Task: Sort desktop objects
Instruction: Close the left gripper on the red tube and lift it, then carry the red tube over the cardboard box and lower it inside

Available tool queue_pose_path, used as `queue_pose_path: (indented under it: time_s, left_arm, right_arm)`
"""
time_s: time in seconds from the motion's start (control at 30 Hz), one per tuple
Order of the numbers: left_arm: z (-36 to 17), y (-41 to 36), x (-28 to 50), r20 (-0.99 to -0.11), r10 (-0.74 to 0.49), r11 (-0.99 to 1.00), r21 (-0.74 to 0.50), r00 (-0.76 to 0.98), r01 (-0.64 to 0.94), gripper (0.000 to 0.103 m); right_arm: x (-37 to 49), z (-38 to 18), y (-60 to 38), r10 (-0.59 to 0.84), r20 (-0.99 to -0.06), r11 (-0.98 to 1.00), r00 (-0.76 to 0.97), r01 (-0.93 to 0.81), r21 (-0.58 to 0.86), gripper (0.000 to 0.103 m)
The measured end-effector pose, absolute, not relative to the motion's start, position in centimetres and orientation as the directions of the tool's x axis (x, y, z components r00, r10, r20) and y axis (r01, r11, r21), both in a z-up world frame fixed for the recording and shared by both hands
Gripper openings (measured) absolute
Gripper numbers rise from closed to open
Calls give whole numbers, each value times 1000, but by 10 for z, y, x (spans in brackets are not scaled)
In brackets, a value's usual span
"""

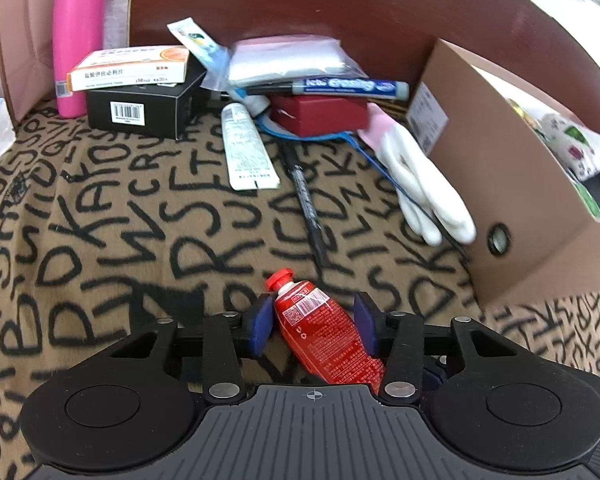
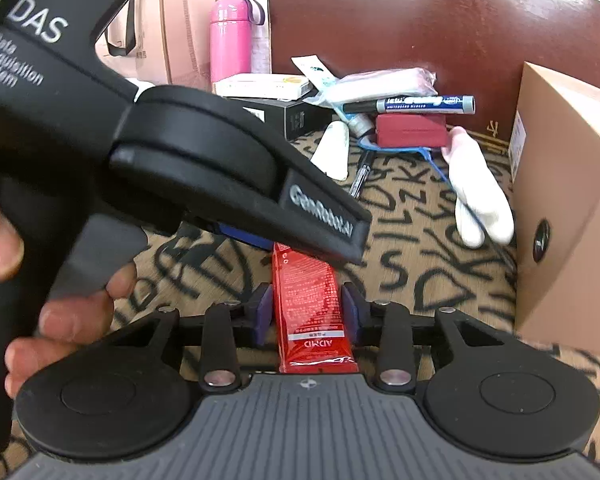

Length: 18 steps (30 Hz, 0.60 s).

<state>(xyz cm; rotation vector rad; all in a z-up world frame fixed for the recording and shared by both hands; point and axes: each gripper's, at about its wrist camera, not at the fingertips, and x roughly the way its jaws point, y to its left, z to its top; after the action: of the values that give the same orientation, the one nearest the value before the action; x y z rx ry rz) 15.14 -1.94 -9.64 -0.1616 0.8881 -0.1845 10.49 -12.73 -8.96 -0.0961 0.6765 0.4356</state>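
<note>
Between the blue pads of both grippers lies the same red tube (image 1: 324, 332), flat on the lettered cloth (image 1: 100, 220). In the left wrist view the left gripper (image 1: 313, 322) stands around the cap end; its pads are spread wider than the tube, with a gap on the right side, so it is released and grasps nothing. In the right wrist view the right gripper (image 2: 307, 312) stands around the flat crimped end of the tube (image 2: 310, 312); its pads are very near the tube's sides, but I cannot tell if they press on it. The tube's long axis runs almost along the fingers of each tool, and the two tools face it from nearly the same side, the left gripper body (image 2: 220, 168) above and ahead of the right one. The brown box (image 1: 512, 184) stands to the right of the tube, well apart, open at the top. I judge that the tube goes there, and the right gripper is the one nearer to the box. The other things, such as the marker (image 1: 340, 86) and the white glove (image 1: 424, 184), lie beyond the tube, left of the box.
</note>
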Motion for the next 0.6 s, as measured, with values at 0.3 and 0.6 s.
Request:
queue_pose_path:
  time_s: [0.3,0.6]
  left_arm:
    - [-90,-38,113,-765,-250,967,-223,594,119,40]
    - [-50,-78,80,-706,-276,961,-190,652,201,40]
  right_arm:
    - [63,-82,-144,364,-625,915,691,-392,99,39]
    - [25,-52,-180,338,-544,937,768,-330,115,39]
